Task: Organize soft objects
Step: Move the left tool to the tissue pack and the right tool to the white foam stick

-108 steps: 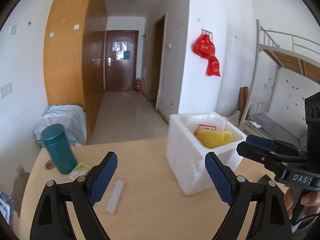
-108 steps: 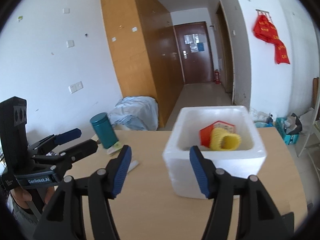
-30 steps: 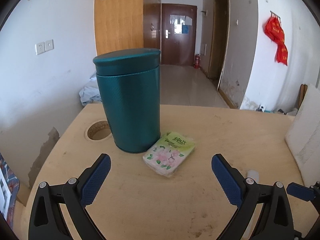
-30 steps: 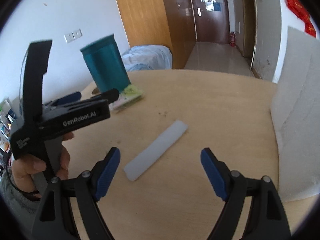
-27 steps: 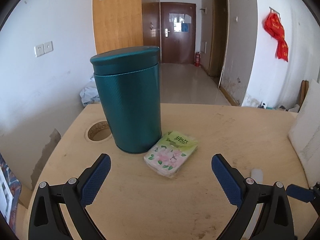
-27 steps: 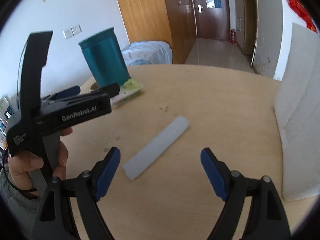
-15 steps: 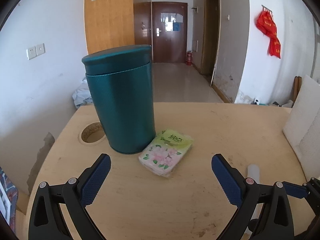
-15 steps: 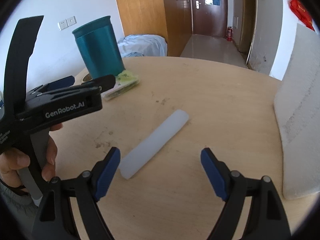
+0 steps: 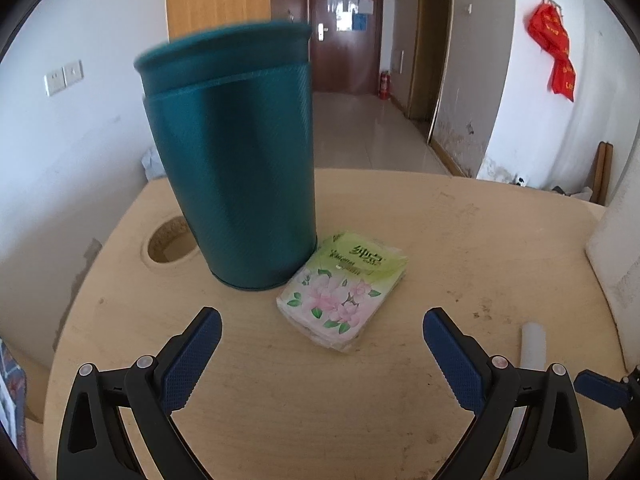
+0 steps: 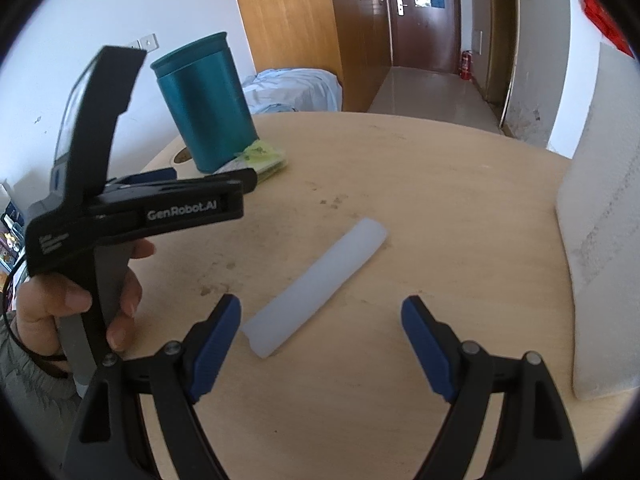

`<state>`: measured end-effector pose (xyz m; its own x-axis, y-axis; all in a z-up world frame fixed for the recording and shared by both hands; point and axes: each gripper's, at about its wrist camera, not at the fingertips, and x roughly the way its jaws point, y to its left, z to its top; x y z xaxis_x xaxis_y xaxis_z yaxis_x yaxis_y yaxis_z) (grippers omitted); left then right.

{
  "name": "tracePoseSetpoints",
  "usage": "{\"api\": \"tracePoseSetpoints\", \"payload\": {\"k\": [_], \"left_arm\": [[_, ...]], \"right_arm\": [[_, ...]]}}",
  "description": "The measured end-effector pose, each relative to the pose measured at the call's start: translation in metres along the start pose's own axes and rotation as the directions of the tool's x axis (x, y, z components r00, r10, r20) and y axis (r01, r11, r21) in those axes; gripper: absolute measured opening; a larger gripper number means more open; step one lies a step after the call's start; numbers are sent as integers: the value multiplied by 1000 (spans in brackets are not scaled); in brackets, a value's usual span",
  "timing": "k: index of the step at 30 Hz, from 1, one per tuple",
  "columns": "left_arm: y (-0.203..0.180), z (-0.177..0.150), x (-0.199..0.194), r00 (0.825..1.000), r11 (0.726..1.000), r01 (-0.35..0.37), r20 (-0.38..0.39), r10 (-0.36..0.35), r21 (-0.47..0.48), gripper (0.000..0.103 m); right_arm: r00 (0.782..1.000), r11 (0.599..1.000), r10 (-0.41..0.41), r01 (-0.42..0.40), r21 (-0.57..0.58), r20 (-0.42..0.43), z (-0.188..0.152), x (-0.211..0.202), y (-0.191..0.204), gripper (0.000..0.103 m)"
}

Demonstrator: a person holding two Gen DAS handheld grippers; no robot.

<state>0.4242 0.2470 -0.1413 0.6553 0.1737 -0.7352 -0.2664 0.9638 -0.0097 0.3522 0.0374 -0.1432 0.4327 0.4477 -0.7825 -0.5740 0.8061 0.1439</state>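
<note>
Tissue pack [image 9: 344, 285] floral, unreadable script, left tongs [image 9: 318, 342] "GenRobot.AI", both tongs spread, empty.

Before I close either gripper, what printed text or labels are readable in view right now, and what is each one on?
"GenRobot.AI": side of the left gripper, seen from the right wrist.
Smaller print on that gripper's rear body: too blurred to read.
Green characters on the tissue pack: too small to read.
Papers on the far door: unreadable.

The table [image 9: 360, 400] is pale matt wood, scuffed and stained. The teal canister [image 9: 236, 168] has a fine woven texture; the tissue pack [image 9: 344, 288] is glossy printed plastic. The white strip [image 10: 316, 286] looks smooth and translucent.
</note>
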Motion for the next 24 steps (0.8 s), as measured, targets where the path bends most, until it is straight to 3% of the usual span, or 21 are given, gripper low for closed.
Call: {"api": "tracePoseSetpoints", "payload": {"k": [19, 24], "left_arm": [[-9, 14, 22, 998, 999, -30, -63, 32, 41, 99], [-15, 18, 28, 996, 999, -16, -87, 20, 46, 92]], "right_arm": [[999, 999, 41, -41, 9, -4, -1, 0, 2, 86], [999, 999, 50, -50, 10, -6, -1, 0, 2, 86]]}}
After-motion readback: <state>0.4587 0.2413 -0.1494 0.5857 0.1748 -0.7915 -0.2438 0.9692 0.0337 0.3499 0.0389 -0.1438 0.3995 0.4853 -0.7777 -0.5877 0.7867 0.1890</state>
